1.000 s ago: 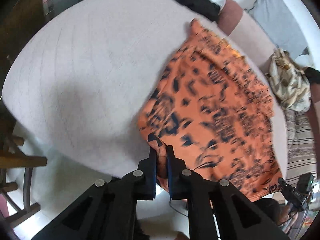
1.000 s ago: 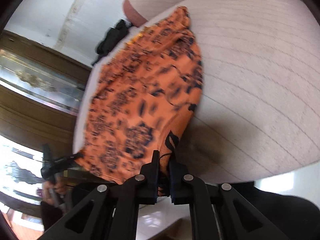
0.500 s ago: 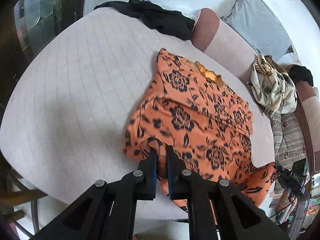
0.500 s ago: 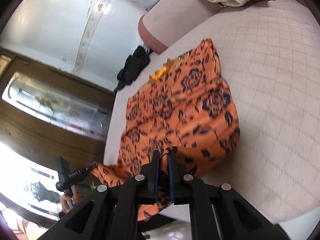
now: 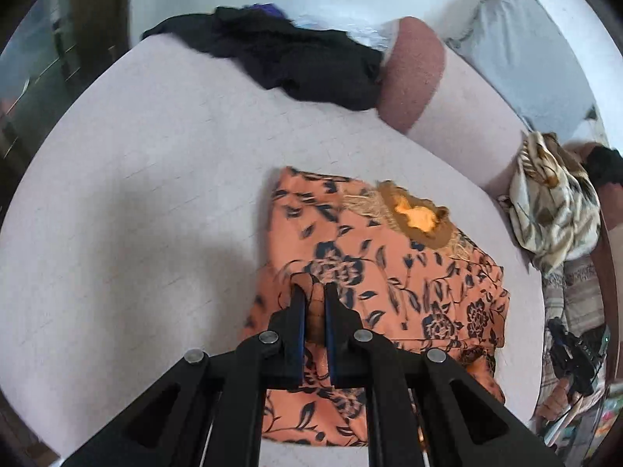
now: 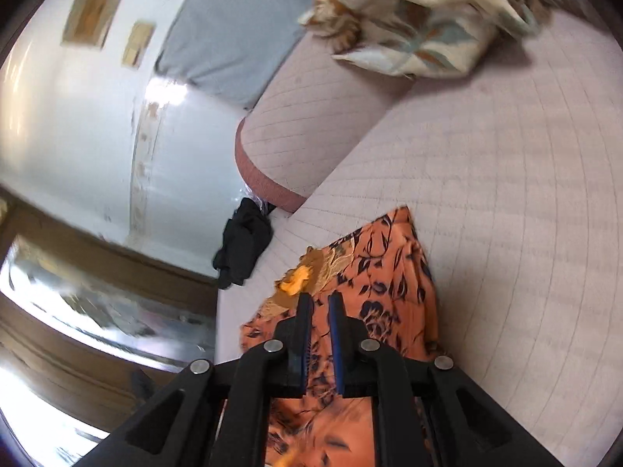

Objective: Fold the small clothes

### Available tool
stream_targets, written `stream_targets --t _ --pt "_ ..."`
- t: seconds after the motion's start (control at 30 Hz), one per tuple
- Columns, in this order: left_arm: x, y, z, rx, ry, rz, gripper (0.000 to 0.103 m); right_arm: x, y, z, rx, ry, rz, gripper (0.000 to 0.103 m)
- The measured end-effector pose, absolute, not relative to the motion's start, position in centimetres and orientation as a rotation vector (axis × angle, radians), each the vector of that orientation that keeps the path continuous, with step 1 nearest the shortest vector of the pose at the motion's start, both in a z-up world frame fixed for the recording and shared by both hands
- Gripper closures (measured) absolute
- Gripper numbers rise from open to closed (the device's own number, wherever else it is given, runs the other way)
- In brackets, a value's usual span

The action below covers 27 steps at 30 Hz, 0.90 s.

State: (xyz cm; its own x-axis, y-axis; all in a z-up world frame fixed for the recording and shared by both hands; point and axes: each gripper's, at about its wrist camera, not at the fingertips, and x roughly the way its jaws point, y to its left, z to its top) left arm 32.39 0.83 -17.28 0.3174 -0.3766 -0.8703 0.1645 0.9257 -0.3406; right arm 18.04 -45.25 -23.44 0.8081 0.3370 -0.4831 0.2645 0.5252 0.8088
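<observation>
Left wrist view: left claw point(image 5: 311, 292) clenched on the near hem of the orange blouse with dark floral print point(image 5: 389, 272), carried over the garment's lower half lying on the quilted pale pink bed point(image 5: 155, 194). Best to lay the hem flush short of the gold embroidered neckline point(image 5: 418, 218), both corners level. Crumpled black garment point(image 5: 303, 62) well apart at the far edge; keep away. Right wrist view: right claw point(image 6: 320, 303) likewise gripping orange fabric near the neckline. Lower both together, release only once flat, then smooth out.
</observation>
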Motion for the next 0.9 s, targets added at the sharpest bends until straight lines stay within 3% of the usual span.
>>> stream_targets --t 0.07,0.1,0.17,0.2,0.47,0.57,0.67,0.73,0.8,0.9 --pt "31.8 0.7 -17.5 -0.188 1.165 -0.351 0.094 18.7 -44.0 -24.0 0.963 0.720 0.095 0.091" --pt "31.5 1.0 -17.6 -0.204 1.151 -0.342 0.094 19.0 -43.4 -24.5 0.922 0.757 0.102 0.080" --pt "30.8 2.2 -17.9 -0.292 1.130 -0.333 0.094 19.7 -41.9 -26.0 0.853 0.829 0.101 0.046" --pt "30.4 2.8 -18.0 -0.335 1.118 -0.329 0.094 19.8 -41.4 -26.9 0.859 0.844 0.110 0.024" --pt "28.3 5.2 -18.4 -0.451 1.078 -0.277 0.094 21.3 -36.5 -29.9 0.696 0.996 0.157 0.024" --pt "28.2 5.2 -18.2 -0.439 1.079 -0.280 0.094 22.4 -34.9 -31.4 0.650 1.075 0.161 0.029" --pt "28.2 5.0 -18.1 -0.423 1.081 -0.284 0.094 23.0 -32.7 -32.2 0.506 1.150 0.119 0.047" --pt "28.1 5.1 -18.1 -0.417 1.083 -0.287 0.094 23.0 -31.4 -31.7 0.376 1.152 0.084 0.087" --pt "28.1 5.1 -18.1 -0.413 1.087 -0.290 0.094 22.7 -31.4 -31.3 0.355 1.142 0.049 0.094" --pt "28.6 5.4 -17.8 -0.412 1.099 -0.296 0.094 21.8 -31.8 -28.9 0.319 1.030 0.018 0.095"
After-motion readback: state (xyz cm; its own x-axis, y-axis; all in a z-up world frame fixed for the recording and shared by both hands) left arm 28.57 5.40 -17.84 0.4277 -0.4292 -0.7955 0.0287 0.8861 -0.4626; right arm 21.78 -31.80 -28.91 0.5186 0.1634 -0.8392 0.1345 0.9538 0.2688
